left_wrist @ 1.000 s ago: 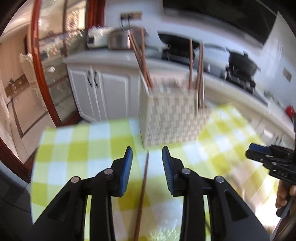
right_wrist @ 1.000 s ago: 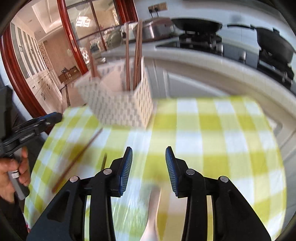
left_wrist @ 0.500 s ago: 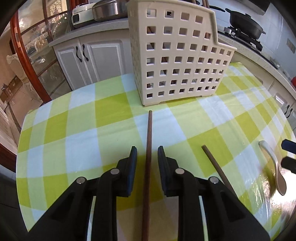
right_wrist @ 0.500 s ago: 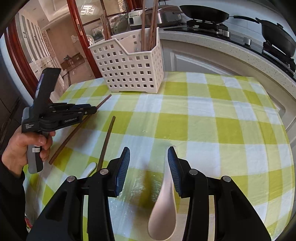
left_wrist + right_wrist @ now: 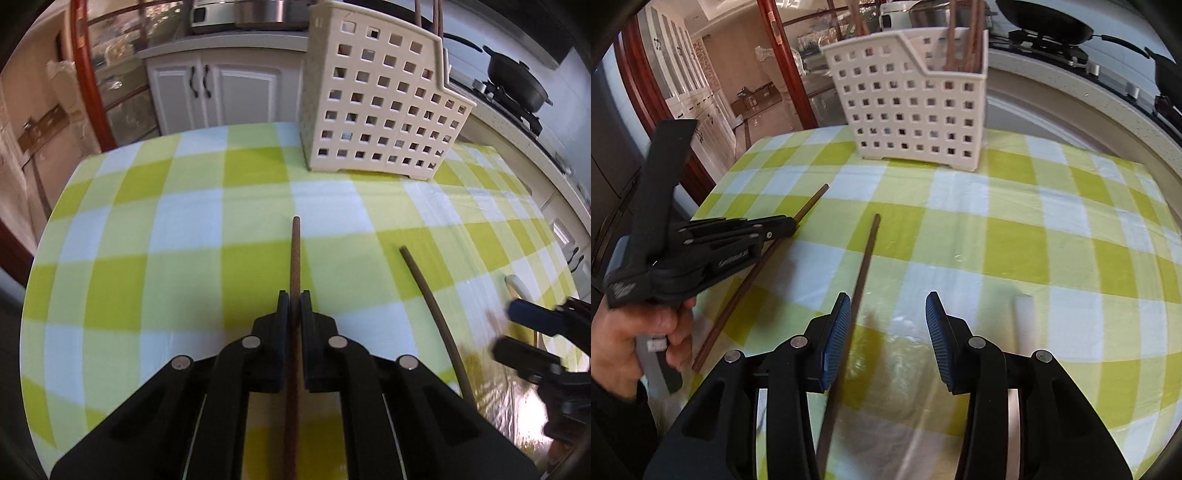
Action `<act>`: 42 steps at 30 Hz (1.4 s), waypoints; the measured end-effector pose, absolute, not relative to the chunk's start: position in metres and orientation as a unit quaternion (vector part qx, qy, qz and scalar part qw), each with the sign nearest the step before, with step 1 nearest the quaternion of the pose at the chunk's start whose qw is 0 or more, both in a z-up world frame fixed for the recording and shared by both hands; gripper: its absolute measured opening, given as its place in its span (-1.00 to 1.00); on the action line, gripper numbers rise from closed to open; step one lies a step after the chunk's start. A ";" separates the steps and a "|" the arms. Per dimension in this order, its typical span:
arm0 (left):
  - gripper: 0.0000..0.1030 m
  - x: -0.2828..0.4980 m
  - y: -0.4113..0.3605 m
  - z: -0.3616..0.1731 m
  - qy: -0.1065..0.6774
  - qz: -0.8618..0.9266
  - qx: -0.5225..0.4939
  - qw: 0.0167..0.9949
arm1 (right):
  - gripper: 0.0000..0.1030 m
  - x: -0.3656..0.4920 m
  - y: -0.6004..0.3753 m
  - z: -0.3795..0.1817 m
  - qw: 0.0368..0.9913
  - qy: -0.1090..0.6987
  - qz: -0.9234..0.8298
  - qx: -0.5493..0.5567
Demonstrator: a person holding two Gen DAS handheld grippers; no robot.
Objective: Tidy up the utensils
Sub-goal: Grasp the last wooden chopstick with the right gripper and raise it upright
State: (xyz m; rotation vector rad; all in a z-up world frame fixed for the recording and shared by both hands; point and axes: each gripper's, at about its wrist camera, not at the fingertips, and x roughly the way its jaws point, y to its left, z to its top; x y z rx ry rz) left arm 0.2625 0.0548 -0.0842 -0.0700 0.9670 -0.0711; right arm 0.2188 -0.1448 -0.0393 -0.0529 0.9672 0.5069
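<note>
My left gripper point(image 5: 294, 297) clamps a chopstick point(image 5: 295, 254) lengthwise, tip toward the basket point(image 5: 376, 103); my right gripper point(image 5: 886, 325) gapes, empty, beside another chopstick point(image 5: 866, 254).

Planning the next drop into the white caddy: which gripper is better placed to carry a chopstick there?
Left gripper: it is shut on a chopstick. The right gripper is open, holding nothing.

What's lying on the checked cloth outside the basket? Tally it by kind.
Chopsticks: 2 (held chopstick in the shut left claw; loose chopstick)
White spoon: 1 that I can make out
Total: 3
</note>
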 end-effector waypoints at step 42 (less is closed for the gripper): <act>-0.88 0.189 0.047 0.013 0.353 -0.047 -0.047 0.933 | -0.88 0.209 -0.163 0.020 0.890 0.391 0.235 -0.028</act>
